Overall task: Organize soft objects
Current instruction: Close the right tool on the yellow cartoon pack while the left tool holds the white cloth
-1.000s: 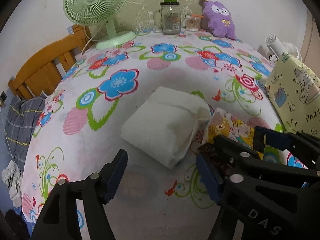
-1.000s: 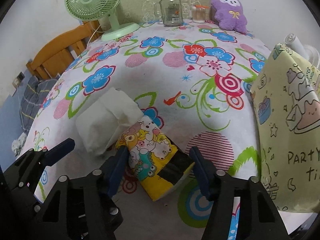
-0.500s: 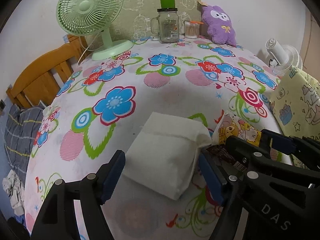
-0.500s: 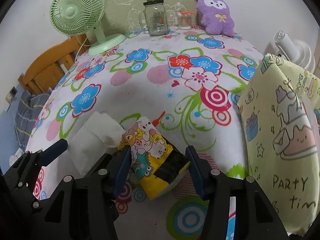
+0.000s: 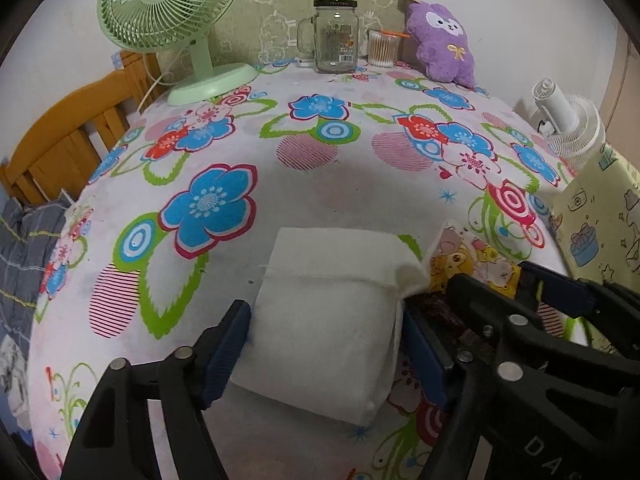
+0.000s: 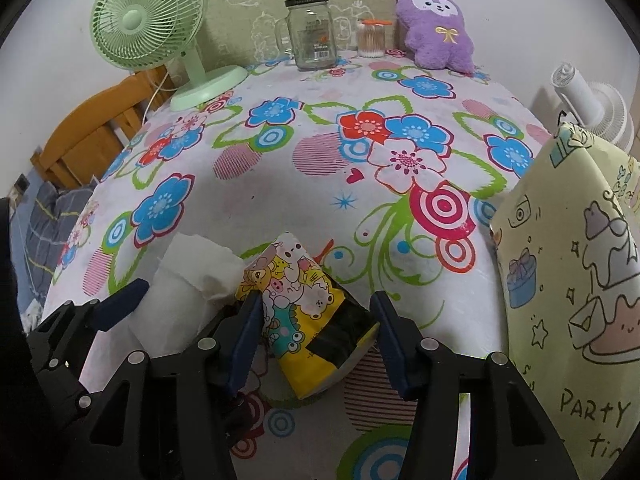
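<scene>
Straddling the white tissue pack [image 5: 328, 320], the left gripper [image 5: 324, 344] has its blue-padded jaws on either side of the pack; they have just been closing, with the pack between them, the left pad right against the pack's edge, and whether the pads actually press it cannot be told. The right gripper [image 6: 316, 332] reaches over the yellow cartoon tissue pack [image 6: 308, 312], jaws apart with the pack between them: its left pad sits at the pack's edge while a gap shows beside the right pad. The jaws have narrowed slightly. Both packs lie side by side at the near edge of the table, on the flowered tablecloth [image 5: 320, 184], the white one on the left and touching the yellow one at its far corner. A pale yellow gift bag [image 6: 580, 280] printed with cartoon drawings stands at the right, close to the yellow pack. At the far edge, well apart from the packs, stand a green desk fan [image 5: 172, 20] on the left, a glass jar mug [image 5: 336, 40] with a green cap, a small cup of cotton swabs [image 5: 382, 48] and a purple plush toy [image 5: 440, 40] on the right. A white fan [image 5: 572, 124] sits beyond the table's right edge, and a wooden chair back [image 5: 68, 136] shows on the left.
</scene>
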{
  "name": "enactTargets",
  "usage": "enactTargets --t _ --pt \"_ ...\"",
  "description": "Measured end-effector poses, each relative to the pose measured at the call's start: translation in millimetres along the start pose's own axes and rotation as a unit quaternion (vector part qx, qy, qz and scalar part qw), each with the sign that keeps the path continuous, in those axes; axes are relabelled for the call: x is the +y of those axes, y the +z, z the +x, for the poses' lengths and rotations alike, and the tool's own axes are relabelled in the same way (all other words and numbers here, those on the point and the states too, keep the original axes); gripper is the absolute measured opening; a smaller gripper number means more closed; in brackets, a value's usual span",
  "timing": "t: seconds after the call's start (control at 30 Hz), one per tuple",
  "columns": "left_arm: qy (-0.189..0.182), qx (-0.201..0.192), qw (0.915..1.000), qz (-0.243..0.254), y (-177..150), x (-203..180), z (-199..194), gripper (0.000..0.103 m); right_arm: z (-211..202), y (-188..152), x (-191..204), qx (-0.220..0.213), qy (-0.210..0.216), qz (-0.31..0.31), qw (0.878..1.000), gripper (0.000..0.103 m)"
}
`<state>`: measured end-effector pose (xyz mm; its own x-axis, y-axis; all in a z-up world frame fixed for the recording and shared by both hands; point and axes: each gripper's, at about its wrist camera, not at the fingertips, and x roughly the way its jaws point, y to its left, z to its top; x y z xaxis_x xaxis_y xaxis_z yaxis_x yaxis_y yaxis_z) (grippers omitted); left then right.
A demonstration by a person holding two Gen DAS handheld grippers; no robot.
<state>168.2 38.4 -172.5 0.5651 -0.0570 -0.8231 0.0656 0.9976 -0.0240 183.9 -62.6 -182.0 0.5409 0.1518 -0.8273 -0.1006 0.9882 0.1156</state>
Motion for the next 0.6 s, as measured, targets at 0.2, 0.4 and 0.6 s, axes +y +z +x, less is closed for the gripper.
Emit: enactTargets --t 0.2,0.4,0.6 --pt "-0.008 -0.001 0.9999 0.010 -1.8 -7.6 -4.9 0.050 0.6 0.5 3.1 -0.002 -0.002 -0.003 1.000 0.057" --pt "-0.018 -0.006 0.9998 0.005 -3.8 -9.9 -13.9 0.039 -4.5 -1.3 3.3 -0.005 0.002 -0.003 1.000 0.057" --pt "-0.015 -0.020 0.9997 0.007 -6.7 -15.3 -26.8 0.038 -15.0 -4.6 2.3 -0.014 0.001 -0.004 1.000 0.056"
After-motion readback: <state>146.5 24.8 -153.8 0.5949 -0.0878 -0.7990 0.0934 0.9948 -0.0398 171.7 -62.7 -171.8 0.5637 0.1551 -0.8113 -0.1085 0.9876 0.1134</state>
